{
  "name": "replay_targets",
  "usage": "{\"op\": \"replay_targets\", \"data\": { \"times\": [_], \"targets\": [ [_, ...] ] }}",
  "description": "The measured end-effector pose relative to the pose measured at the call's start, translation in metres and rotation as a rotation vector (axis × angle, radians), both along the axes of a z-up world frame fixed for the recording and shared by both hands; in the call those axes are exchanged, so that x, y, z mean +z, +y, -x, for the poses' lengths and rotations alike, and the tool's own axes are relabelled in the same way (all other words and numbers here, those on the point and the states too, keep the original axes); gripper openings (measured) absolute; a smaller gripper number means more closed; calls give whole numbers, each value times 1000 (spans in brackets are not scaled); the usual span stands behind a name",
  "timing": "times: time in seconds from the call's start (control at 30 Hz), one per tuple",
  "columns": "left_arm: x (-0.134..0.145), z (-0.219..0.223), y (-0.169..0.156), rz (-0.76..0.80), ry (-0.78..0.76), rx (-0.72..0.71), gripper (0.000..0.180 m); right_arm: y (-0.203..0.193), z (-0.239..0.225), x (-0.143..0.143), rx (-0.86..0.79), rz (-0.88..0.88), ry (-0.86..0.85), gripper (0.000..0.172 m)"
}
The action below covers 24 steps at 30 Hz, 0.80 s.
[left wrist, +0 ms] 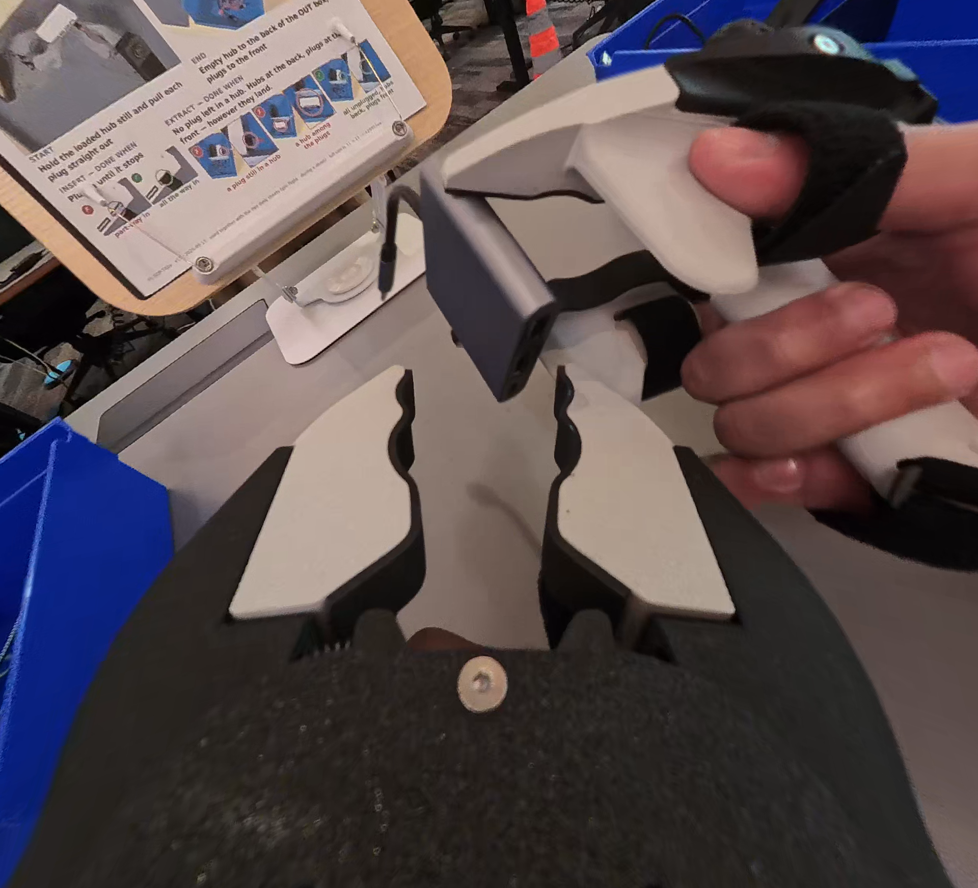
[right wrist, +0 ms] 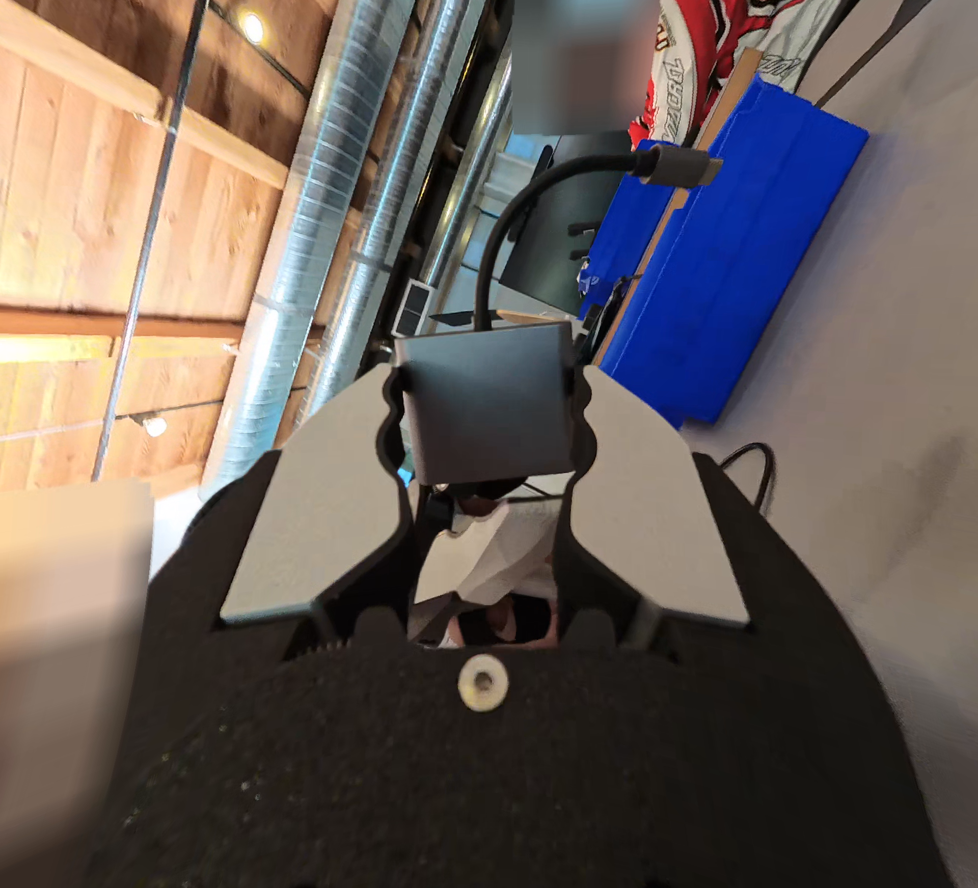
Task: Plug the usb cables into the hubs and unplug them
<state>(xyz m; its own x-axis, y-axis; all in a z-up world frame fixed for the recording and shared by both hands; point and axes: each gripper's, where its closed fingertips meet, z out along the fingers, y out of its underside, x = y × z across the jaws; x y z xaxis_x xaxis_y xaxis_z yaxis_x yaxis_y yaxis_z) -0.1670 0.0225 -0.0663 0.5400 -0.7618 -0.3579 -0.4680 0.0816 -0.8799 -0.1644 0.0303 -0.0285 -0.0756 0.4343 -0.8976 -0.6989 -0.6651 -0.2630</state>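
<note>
on my left sits a blue bin (left wrist: pixel 69 545), and behind it an instruction card (left wrist: pixel 211 85) stands on a white stand (left wrist: pixel 338 302) on the pale grey table (left wrist: pixel 476 466). my left gripper (left wrist: pixel 484 386) is spread wide with nothing between its fingers, only bare tabletop under them. just above and ahead of my right-hand fingertip hangs the dark grey hub (left wrist: pixel 476 291), tilted, its port end pointing down toward me, apart from my pads. my right gripper (right wrist: pixel 484 381) has it: both pads press the hub's (right wrist: pixel 487 407) flat sides, and its short black cable (right wrist: pixel 508 228) arcs up to a loose plug (right wrist: pixel 682 167). further right, another blue bin (left wrist: pixel 873 5) sits at the table's far edge. beyond are an orange cone (left wrist: pixel 537 16), desks, wooden ceiling boards (right wrist: pixel 106 175) and silver ducts (right wrist: pixel 328 175).
</note>
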Motion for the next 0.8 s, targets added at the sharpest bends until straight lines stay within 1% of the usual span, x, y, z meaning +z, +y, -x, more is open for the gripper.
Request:
{"op": "replay_targets", "data": {
  "times": [0.17,0.23,0.3,0.33,0.37,0.47,0.57,0.67,0.73,0.8],
  "targets": [
    [-3,-7,2,3,-5,-23,41,0,3,-16,-21,75,54,61],
    [-5,-8,1,-9,4,-30,30,-1,7,-20,-2,104,97,61],
    [-8,-6,3,-31,21,-23,24,0,7,-24,-3,142,148,61],
    [-8,-4,5,-45,33,-13,16,1,7,-26,-8,153,153,61],
    [-8,-2,7,-47,35,-5,14,1,8,-26,-2,151,146,61],
    [-10,0,7,48,-4,-47,12,0,10,-28,0,132,100,61],
    [-11,3,8,84,-2,-69,12,-1,11,-31,22,100,28,60],
    [-4,9,10,137,-44,-88,12,-7,9,-32,59,40,-97,66],
    [2,14,12,182,-80,-101,12,-14,7,-34,76,-49,-266,71],
    [5,17,14,256,-96,-123,12,-23,4,-39,72,-190,-506,75]
  ]
}}
